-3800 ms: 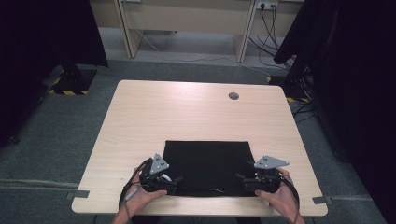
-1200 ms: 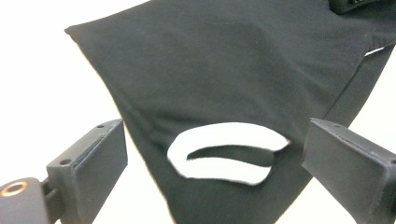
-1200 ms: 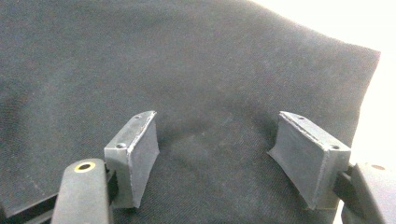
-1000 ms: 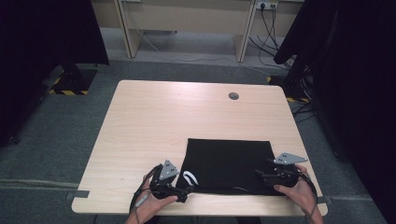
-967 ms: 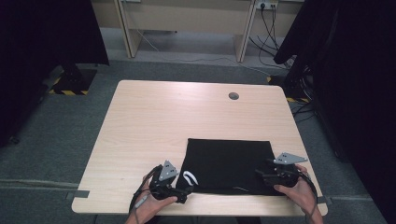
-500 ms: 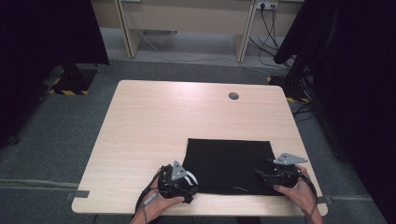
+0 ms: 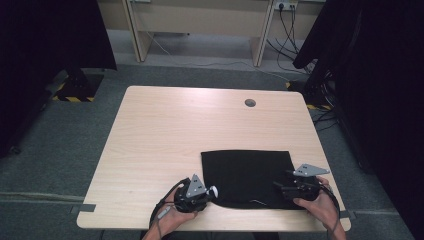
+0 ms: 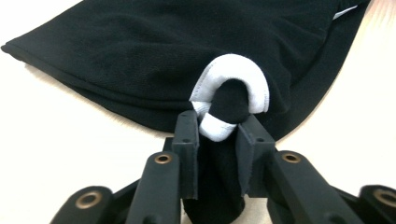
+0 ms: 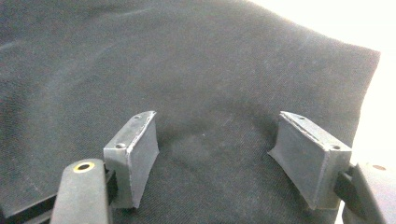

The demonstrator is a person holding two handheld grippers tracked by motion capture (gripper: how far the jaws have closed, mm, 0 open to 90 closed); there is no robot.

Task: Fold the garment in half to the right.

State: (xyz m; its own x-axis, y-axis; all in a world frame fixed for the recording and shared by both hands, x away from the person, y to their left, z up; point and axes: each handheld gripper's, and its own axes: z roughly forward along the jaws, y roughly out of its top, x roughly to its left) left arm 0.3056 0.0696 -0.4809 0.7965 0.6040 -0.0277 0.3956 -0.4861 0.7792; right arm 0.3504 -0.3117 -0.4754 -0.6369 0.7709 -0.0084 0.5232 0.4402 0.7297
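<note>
**A:** What can't you make out from where you are?

**B:** My left gripper (image 8: 217, 140) has just been closing, and its jaws are now clamped on a bunched fold of the black cloth (image 8: 154, 56). The fold fills the gap between them, so I can't see the pads' faces or how deep the cloth runs. A pale grey band (image 8: 231, 77) curls in a loop out of the pinch; one end of it is tucked under the cloth and lost to me. From the high view, my left hand (image 7: 172, 217) and the grey plate cover that corner of the cloth.

**B:** My right gripper (image 9: 217, 158) has its jaws apart, one on each side, over the cloth. Whether the tips touch the fabric I can't tell.

**A:** And the room around the cloth?

**B:** The cloth (image 7: 247, 177) lies flat on the near right part of the table (image 7: 165, 130), its near hem just inside the table's near edge. Left of the cloth and beyond it the tabletop is bare wood. A small round cable hole (image 7: 250, 102) sits well beyond the cloth, near the far edge.

**A:** Textures?

**B:** The cloth is a soft, matt knit with a stitched double hem; the band is smoother. The table is pale wood grain, rounded at its corners.
</note>
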